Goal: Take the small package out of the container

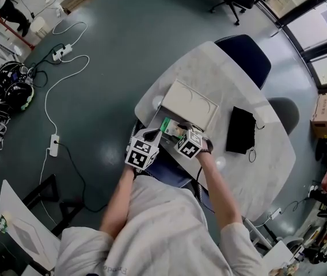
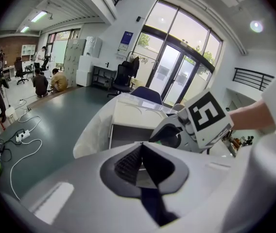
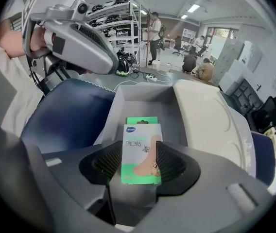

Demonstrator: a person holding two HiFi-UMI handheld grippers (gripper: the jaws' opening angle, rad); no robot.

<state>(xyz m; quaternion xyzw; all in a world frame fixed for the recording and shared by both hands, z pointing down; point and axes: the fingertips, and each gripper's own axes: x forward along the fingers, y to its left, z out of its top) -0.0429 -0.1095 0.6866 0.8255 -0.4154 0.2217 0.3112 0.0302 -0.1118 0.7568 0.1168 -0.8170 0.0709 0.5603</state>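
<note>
At the lower left of the head view, my left tool (image 1: 150, 135) sits by the near left corner of the container (image 1: 159, 115). I cannot tell whether it touches the wall. In its own view the jaws are pressed together with nothing between them, so I take it as only steadying or standing by.

In the middle of the frame, the container stands on the white table (image 1: 232, 76) with its cream lid (image 1: 189, 103) folded back on the far side. The small package (image 3: 142, 152), green and white, is still inside against the grey floor, its hang-tab end pointing away from me.

Just right of that, my right tool (image 3: 140, 164) points steeply down into the container. Its jaws are spread, with the package between the two ribbed pads (image 3: 110, 163). The pads look to be just beside its long edges, not pinching it.

I judge this to be the reach-and-grasp step, with nothing lifted yet. Next I would close the jaws squarely on both long edges, then lift straight up so the package clears the near wall and the other tool. A thin, flat pack could slip or tilt if I catch only one corner.

At the right of the table a black pouch (image 1: 241, 130) lies well apart and plays no part.
</note>
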